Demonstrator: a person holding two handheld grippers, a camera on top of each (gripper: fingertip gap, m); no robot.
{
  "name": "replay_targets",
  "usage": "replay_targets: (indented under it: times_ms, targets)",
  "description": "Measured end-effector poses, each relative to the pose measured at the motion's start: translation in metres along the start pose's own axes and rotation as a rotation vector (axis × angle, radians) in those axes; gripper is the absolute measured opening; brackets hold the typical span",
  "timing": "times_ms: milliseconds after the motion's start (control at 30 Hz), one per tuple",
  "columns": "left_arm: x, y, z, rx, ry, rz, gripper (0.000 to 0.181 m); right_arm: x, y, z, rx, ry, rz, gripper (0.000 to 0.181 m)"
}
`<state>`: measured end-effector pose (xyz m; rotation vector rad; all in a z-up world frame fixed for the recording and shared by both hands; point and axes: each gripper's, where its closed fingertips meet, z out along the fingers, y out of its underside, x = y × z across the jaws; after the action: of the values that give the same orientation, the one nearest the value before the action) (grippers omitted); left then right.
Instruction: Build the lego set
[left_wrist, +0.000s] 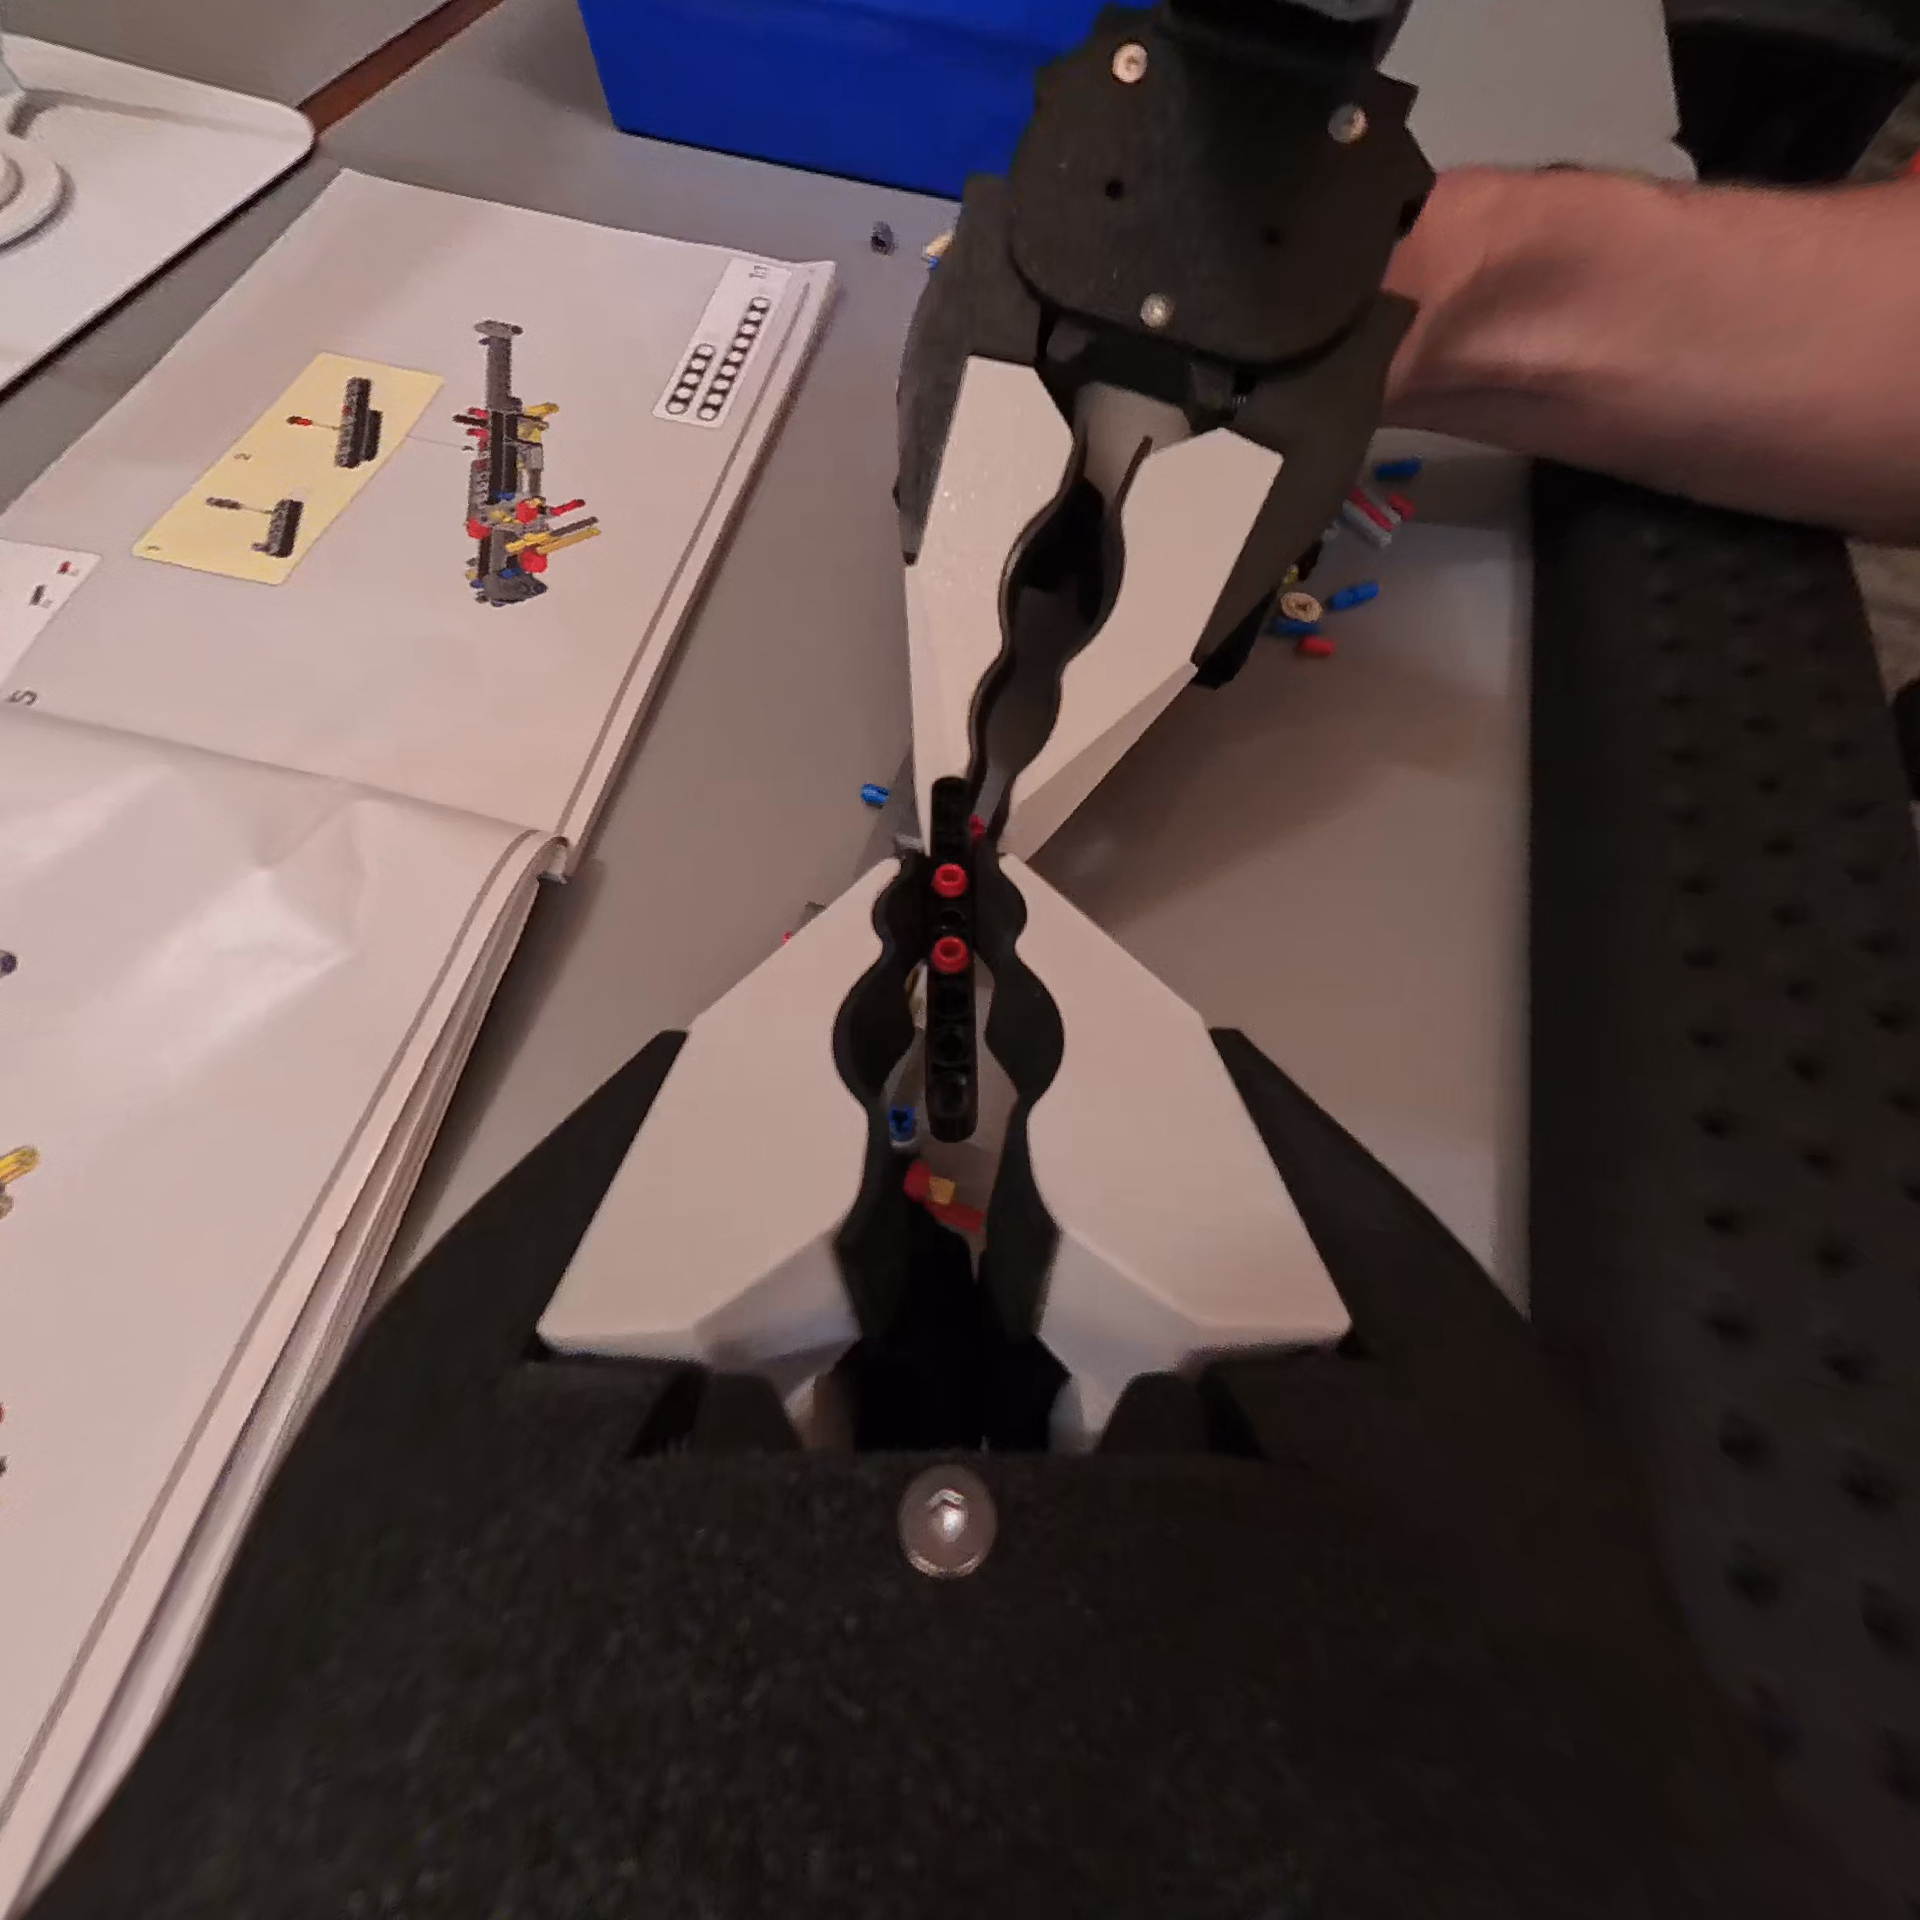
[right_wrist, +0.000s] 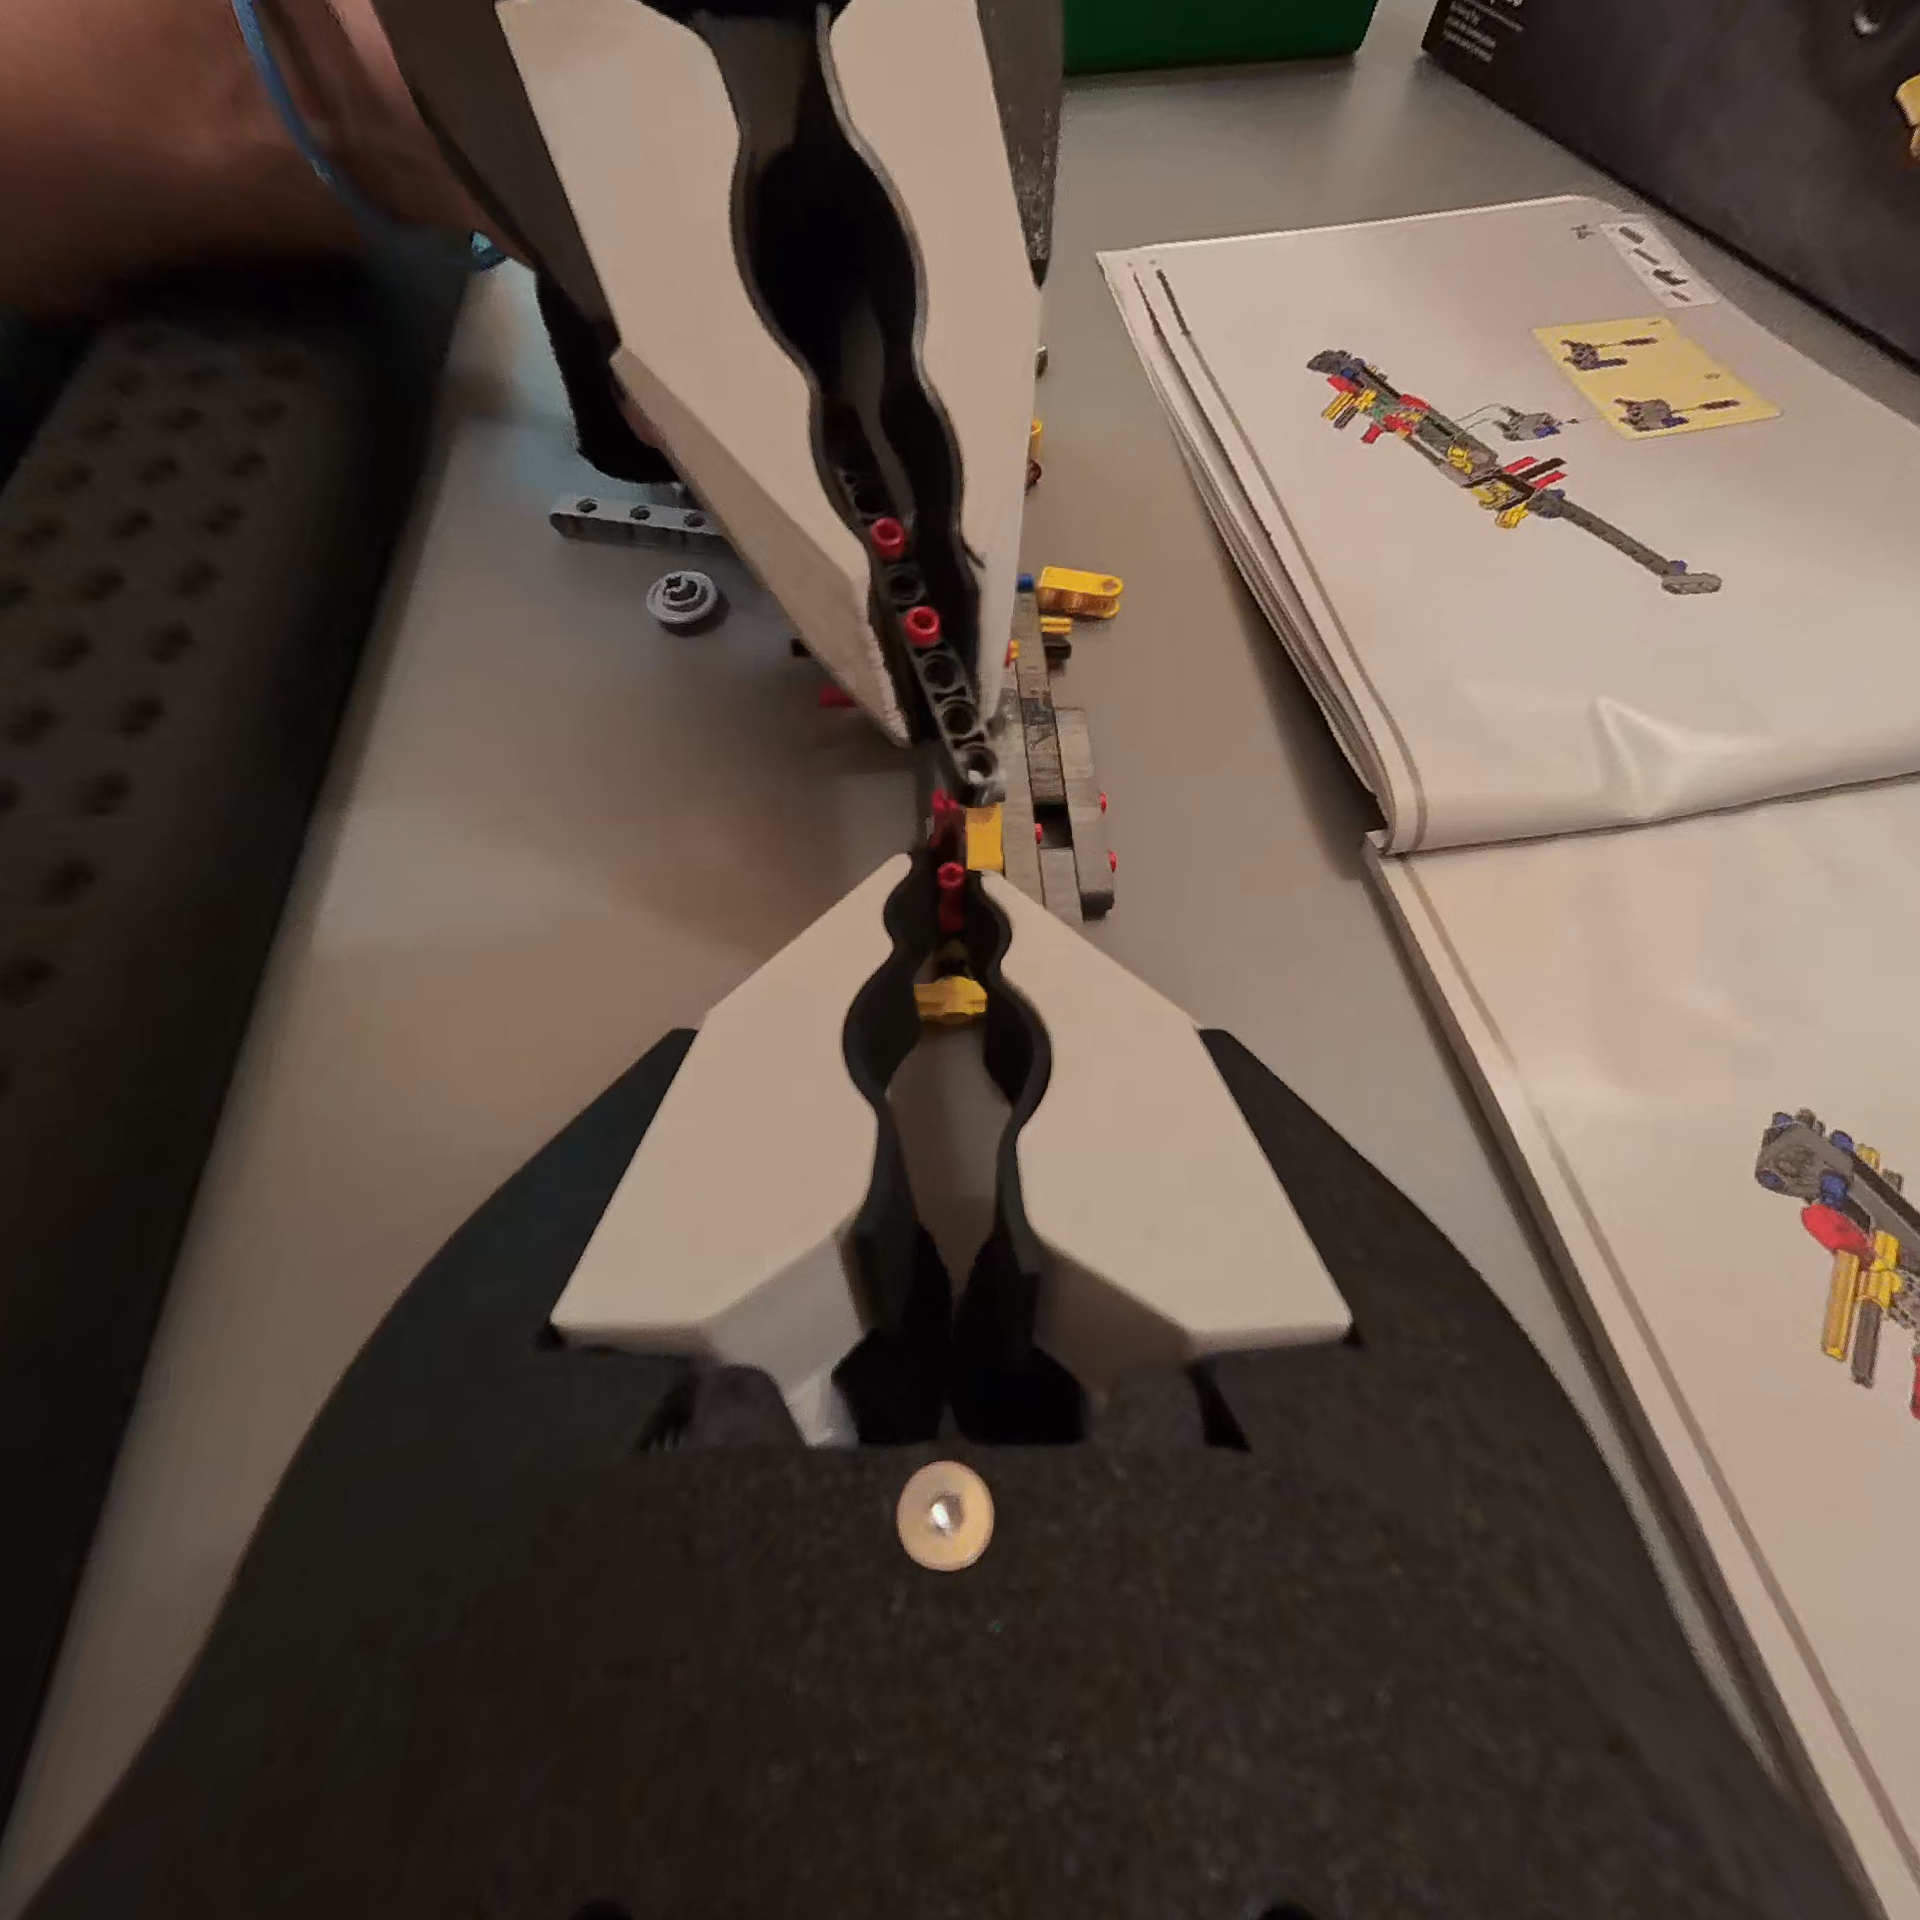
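Left gripper: jaws closed down to a narrow gap on a black perforated beam carrying two red pins. The beam runs lengthwise between the jaws, its far end projecting just past the tips.

Right gripper: jaws nearly closed on a small red pin piece, with a yellow connector lying within the wavy channel behind it. Whether the yellow part is gripped cannot be told.

The two grippers meet tip to tip above the grey counter; the right gripper's tips sit at the far end of the black beam.

Beneath the tips, a partly built grey assembly with yellow and red parts lies on the counter. A grey beam and a grey round piece lie near it, toward the dark perforated mat along the counter's edge.

An open instruction booklet lies beside the work. A blue bin stands at the counter's far side. Loose blue and red pins lie scattered near the person's hand.
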<state>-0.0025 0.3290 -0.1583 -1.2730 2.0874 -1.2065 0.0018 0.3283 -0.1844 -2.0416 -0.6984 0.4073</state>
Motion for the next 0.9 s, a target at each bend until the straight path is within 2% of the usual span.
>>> replay_targets:
  times_ms: [200, 433, 600, 900]
  targets:
    - [0.007, 0.001, 0.001, -0.012, 0.075, 0.11, 0.006, -0.002, 0.0, 0.0, -0.002, 0.003, -0.053, 0.003]
    - [0.006, 0.005, 0.005, -0.015, 0.203, 0.142, 0.006, -0.003, 0.0, 0.001, -0.002, 0.008, -0.075, 0.003]
    - [0.006, 0.006, 0.009, -0.049, 0.215, 0.197, 0.006, -0.003, 0.0, 0.001, -0.002, 0.007, -0.072, 0.003]
    - [0.005, 0.015, 0.012, -0.093, 0.234, 0.185, 0.006, -0.004, 0.0, 0.002, -0.004, 0.025, -0.078, 0.004]
